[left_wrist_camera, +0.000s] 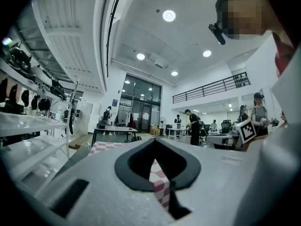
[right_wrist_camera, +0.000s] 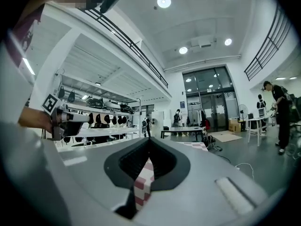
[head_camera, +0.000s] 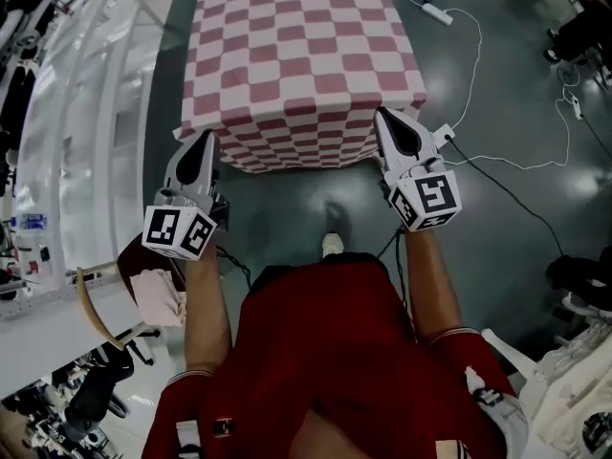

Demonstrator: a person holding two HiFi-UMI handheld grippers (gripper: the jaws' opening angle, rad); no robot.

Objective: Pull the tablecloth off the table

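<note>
A red-and-white checked tablecloth (head_camera: 301,60) covers a small square table and hangs over its near edge. My left gripper (head_camera: 207,140) is shut on the cloth's near left corner, and a strip of checked cloth (left_wrist_camera: 160,182) shows pinched between its jaws. At the near right corner my right gripper (head_camera: 385,120) is shut too, with a strip of the cloth (right_wrist_camera: 142,182) caught between its jaws. Both grippers point away from the person toward the table. The table itself is hidden under the cloth.
A white shelf rack (head_camera: 67,151) runs along the left. A power strip and white cable (head_camera: 449,27) lie on the floor at the right, black cables nearer. A chair with a pink cloth (head_camera: 158,295) stands at the lower left. People and desks stand far off.
</note>
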